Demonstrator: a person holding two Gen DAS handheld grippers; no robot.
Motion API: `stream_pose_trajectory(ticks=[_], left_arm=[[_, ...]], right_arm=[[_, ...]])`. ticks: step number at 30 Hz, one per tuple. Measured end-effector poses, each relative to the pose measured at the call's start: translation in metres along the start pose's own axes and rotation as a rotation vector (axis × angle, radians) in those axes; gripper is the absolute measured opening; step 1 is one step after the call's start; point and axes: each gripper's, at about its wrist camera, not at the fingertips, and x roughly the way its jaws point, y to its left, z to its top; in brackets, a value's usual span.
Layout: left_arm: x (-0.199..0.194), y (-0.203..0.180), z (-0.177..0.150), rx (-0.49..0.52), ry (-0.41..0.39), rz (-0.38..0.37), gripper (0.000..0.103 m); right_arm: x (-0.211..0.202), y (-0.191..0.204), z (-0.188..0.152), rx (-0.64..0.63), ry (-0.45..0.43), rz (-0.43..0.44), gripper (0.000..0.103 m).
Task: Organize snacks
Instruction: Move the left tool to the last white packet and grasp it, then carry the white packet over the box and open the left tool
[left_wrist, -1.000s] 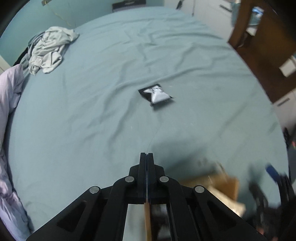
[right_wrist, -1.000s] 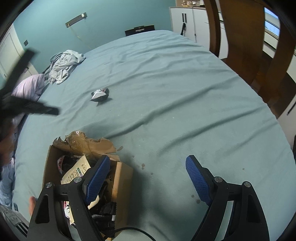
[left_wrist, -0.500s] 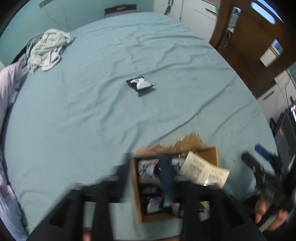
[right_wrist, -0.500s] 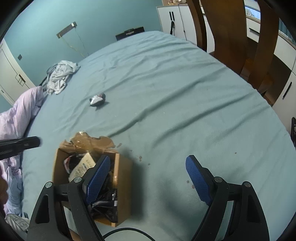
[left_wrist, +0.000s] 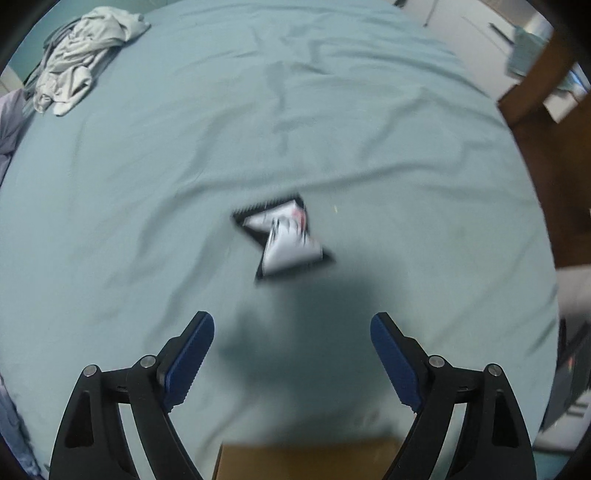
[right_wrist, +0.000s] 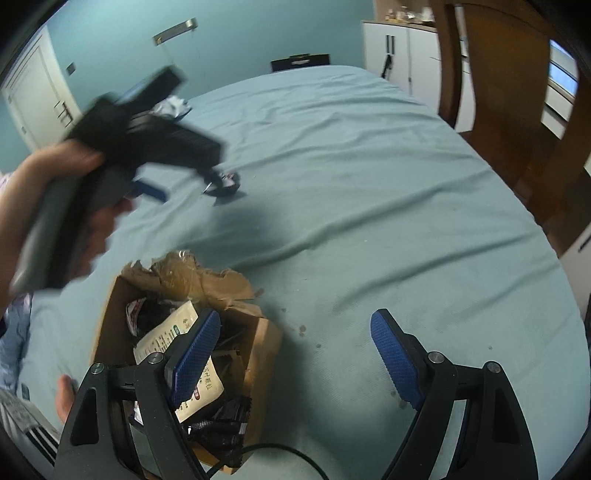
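Above the bedsheet (left_wrist: 147, 184), my left gripper (left_wrist: 291, 332), shut a second ago, has just been opening, empty, the snack packet (left_wrist: 284, 240) now nearer. My right gripper (right_wrist: 295, 332) stays spread beside the cardboard box (right_wrist: 258, 350).

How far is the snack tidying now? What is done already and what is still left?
Done: several packets already lie in the cardboard box. In hand: nothing is gripped; the left gripper, whose jaws have just been opening, is open above the bed near the black-and-white snack packet. The right gripper is open and empty beside the box. Left: grasp that packet on the sheet and box it.
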Motion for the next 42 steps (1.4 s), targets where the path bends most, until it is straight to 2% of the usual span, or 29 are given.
stream_pose_trajectory(ticks=[6, 7, 8, 9, 11, 13, 18, 23, 28, 32, 37, 40, 42], left_arm=[[0.045, 0.003, 0.036, -0.084, 0.071, 0.026, 0.087], [0.049, 0.005, 0.036, -0.1, 0.084, 0.035, 0.079], [0.051, 0.008, 0.035, -0.113, 0.097, 0.034, 0.055], [0.053, 0.012, 0.032, -0.137, 0.112, 0.031, 0.055], [0.044, 0.021, 0.024, -0.167, 0.09, -0.006, 0.052], [0.033, 0.028, 0.015, -0.172, 0.084, -0.007, 0.051], [-0.03, 0.042, -0.031, -0.083, -0.038, 0.061, 0.051], [-0.09, 0.055, -0.103, 0.017, -0.087, 0.014, 0.051], [-0.128, 0.049, -0.172, 0.164, -0.13, 0.017, 0.051], [-0.123, 0.042, -0.214, 0.248, -0.127, -0.011, 0.051], [-0.097, 0.035, -0.248, 0.344, -0.152, -0.011, 0.052], [-0.087, 0.032, -0.253, 0.365, -0.156, -0.013, 0.058], [-0.091, 0.031, -0.252, 0.384, -0.196, -0.022, 0.069]], right_arm=[[0.018, -0.013, 0.008, 0.023, 0.04, 0.043, 0.084], [0.02, -0.013, 0.009, 0.021, 0.041, 0.039, 0.084], [0.022, -0.014, 0.01, 0.015, 0.041, 0.032, 0.084], [0.025, -0.012, 0.011, 0.01, 0.042, 0.024, 0.084], [0.026, -0.011, 0.011, 0.009, 0.043, 0.013, 0.084], [0.026, -0.01, 0.01, 0.015, 0.042, 0.011, 0.084], [0.015, -0.01, 0.008, 0.037, 0.013, -0.016, 0.084], [-0.006, -0.01, 0.002, 0.075, -0.024, -0.01, 0.084], [-0.033, -0.008, -0.01, 0.082, -0.075, 0.01, 0.084], [-0.058, -0.001, -0.024, 0.047, -0.104, 0.064, 0.084], [-0.077, 0.004, -0.046, 0.018, -0.115, 0.039, 0.084], [-0.079, 0.006, -0.054, 0.021, -0.087, 0.035, 0.084], [-0.077, 0.01, -0.052, 0.014, -0.074, 0.032, 0.084]])
